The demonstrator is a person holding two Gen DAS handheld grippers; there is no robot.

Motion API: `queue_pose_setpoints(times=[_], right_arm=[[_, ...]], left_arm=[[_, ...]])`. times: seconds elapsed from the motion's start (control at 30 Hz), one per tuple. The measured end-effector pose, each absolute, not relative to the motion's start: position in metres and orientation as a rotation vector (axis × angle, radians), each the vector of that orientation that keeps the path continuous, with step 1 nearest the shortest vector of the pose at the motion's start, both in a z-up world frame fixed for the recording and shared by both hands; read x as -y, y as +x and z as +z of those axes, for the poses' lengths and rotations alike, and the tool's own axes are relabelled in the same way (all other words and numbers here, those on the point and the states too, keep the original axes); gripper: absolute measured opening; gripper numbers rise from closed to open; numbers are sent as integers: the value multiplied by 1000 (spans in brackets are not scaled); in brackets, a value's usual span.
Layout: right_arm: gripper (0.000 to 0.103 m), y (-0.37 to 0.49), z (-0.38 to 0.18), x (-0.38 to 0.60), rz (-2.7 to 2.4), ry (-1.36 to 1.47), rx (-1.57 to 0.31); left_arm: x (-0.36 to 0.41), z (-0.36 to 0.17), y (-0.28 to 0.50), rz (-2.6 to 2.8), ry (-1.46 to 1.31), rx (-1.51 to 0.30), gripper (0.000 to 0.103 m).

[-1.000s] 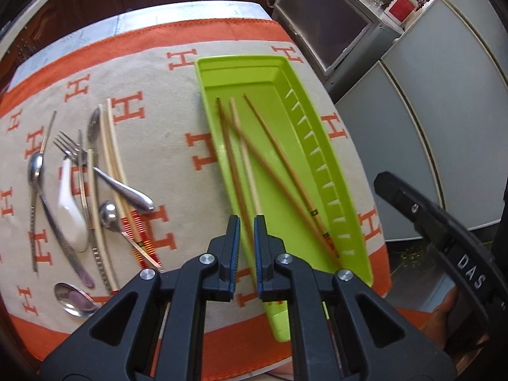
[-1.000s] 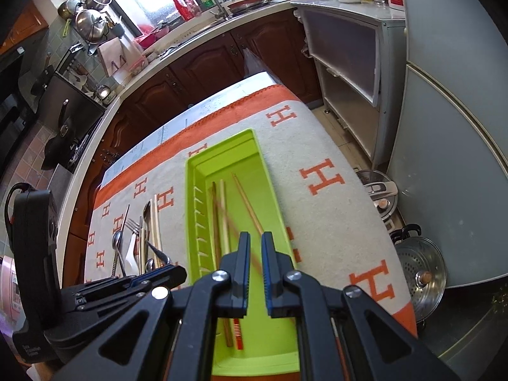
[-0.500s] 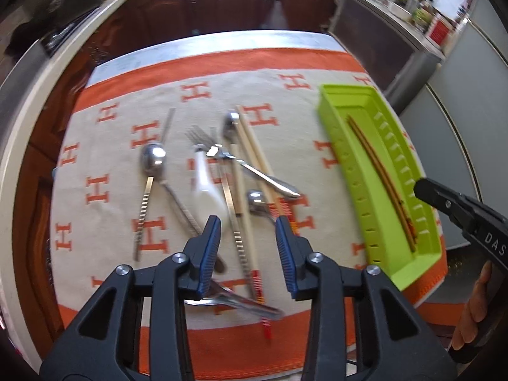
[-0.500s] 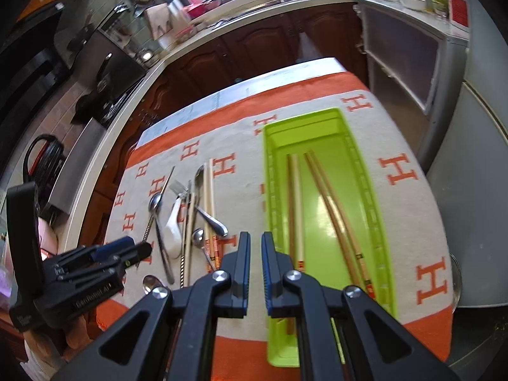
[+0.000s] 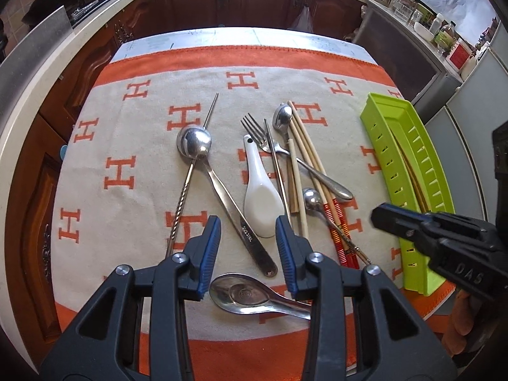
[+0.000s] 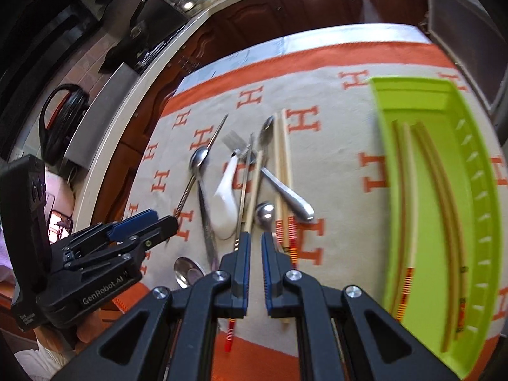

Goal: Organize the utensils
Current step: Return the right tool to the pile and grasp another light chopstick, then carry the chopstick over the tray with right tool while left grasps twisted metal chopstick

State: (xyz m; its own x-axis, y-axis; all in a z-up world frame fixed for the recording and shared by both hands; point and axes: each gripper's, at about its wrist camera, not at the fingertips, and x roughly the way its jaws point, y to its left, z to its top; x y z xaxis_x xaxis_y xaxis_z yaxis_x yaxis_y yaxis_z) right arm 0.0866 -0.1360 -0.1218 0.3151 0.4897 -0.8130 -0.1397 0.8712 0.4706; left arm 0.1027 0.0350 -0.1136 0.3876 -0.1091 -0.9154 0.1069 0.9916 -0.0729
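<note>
Left of the green tray (image 5: 381, 146), the left gripper (image 5: 248, 238) hangs with jaws wide apart above the white spoon (image 5: 260, 197), gripping nothing, while the right gripper (image 6: 255, 254) shows a narrow empty gap.

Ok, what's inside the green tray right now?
The green tray holds only chopsticks, four as far as the blurred right wrist view shows, lying lengthwise. No spoons or forks. The left gripper view hides most of its floor behind the near wall.

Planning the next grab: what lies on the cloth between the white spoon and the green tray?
In the left wrist view, a fork, chopsticks and two metal spoons lie between white spoon and green tray.
</note>
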Motion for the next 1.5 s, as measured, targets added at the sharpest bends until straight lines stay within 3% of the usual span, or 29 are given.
queue_pose_setpoints(times=[0.33,0.43,0.53,0.73,0.77,0.87,1.5], right_arm=[[7,101,-169,94,461,324,-1304],[15,102,-170,90,433,292,-1292],[16,102,-175,88,422,286,-1303],[15,97,-173,79,399,212,-1246],[7,96,-173,79,398,215,-1244],[6,96,-174,86,402,248,-1252],[5,82,-118,164,370,427,-1097]], left_arm=[[-48,-135,104,-137,-18,-1190,33],[-51,-138,104,-143,-27,-1195,33],[-51,-139,103,-149,-33,-1195,33],[-50,-141,102,-163,-51,-1201,33],[-49,-142,102,-167,-53,-1203,33],[-47,-141,102,-175,-56,-1202,33],[-19,-151,114,-256,-173,-1277,23]])
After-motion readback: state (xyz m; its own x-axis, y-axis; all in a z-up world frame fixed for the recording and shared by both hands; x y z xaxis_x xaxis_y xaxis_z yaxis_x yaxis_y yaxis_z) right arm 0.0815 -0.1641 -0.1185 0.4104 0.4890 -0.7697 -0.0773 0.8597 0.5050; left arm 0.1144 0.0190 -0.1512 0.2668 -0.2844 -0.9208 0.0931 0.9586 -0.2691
